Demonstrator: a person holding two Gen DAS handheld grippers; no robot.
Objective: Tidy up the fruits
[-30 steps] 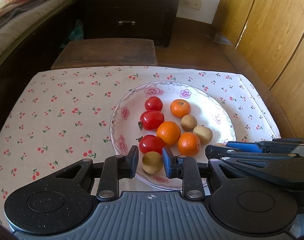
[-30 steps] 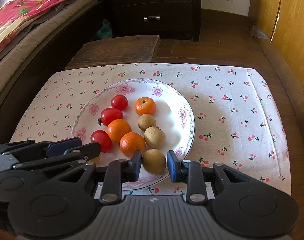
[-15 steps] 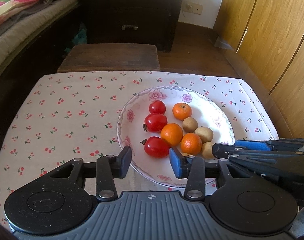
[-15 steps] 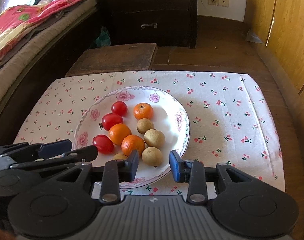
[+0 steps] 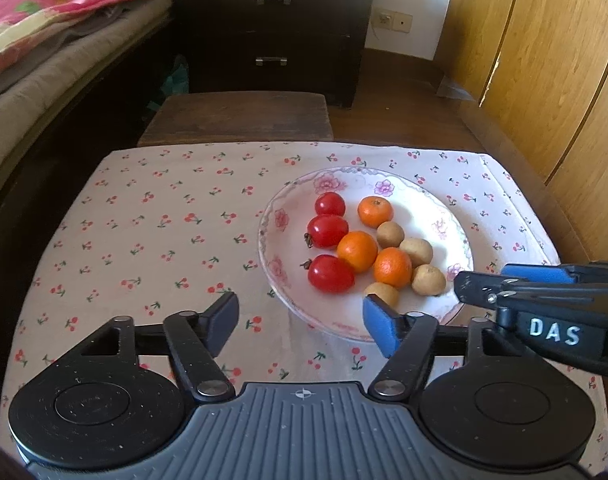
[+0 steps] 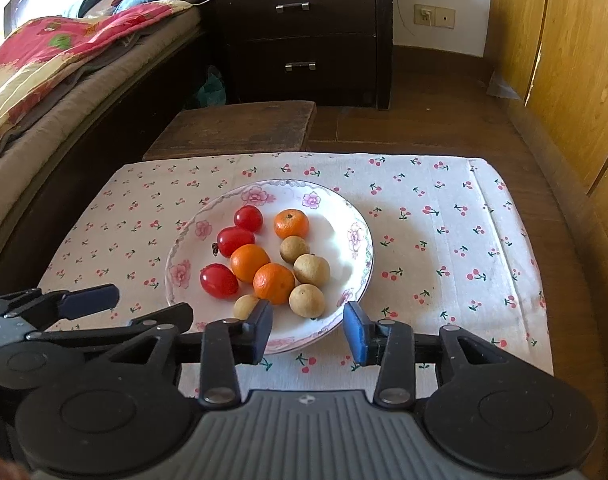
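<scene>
A cherry-print tablecloth [image 6: 444,240] covers a low table. On it sits a white floral plate [image 6: 352,236] holding fruit in three rows: three red tomatoes [image 6: 219,280] on the left, three oranges [image 6: 273,283] in the middle, four small brown fruits [image 6: 306,300] on the right. The left gripper [image 5: 301,322] hovers at the plate's near rim, jaws opening, nothing between them. The right gripper [image 6: 308,332], beside it, is also opening and empty.
</scene>
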